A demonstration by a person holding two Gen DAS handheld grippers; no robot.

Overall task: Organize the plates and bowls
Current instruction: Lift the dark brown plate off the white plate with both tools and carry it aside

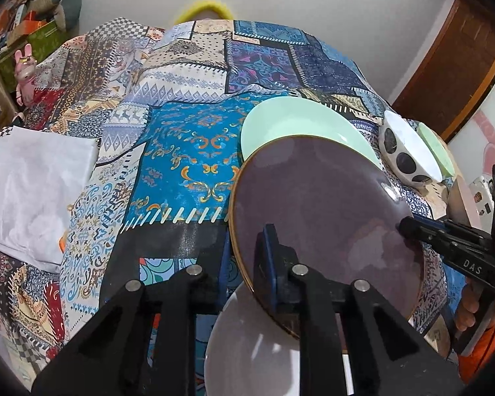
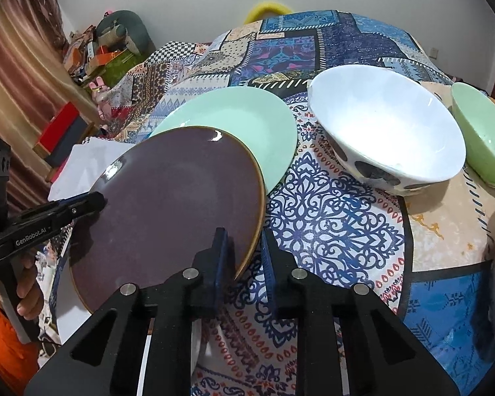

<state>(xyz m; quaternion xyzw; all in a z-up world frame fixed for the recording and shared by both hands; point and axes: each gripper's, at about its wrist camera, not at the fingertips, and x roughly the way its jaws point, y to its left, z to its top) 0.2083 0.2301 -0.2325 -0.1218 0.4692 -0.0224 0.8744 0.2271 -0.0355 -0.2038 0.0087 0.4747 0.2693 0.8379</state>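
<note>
Two grippers clamped one round purple glazed plate (image 2: 168, 204) at opposite rim edges: the left gripper (image 1: 247, 264) at lower centre of its view, the right gripper (image 2: 242, 257) likewise. The plate tilted above a mint-green plate (image 2: 234, 125) behind it, both hands equally near.

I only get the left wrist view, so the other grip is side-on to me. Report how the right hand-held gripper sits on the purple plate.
Observer: The right hand-held gripper is closed on the rim of the purple plate, with the rim between its two sides.
Operator: Now check inside the spotted bowl.
Observer: The spotted bowl is empty, plain white inside.
</note>
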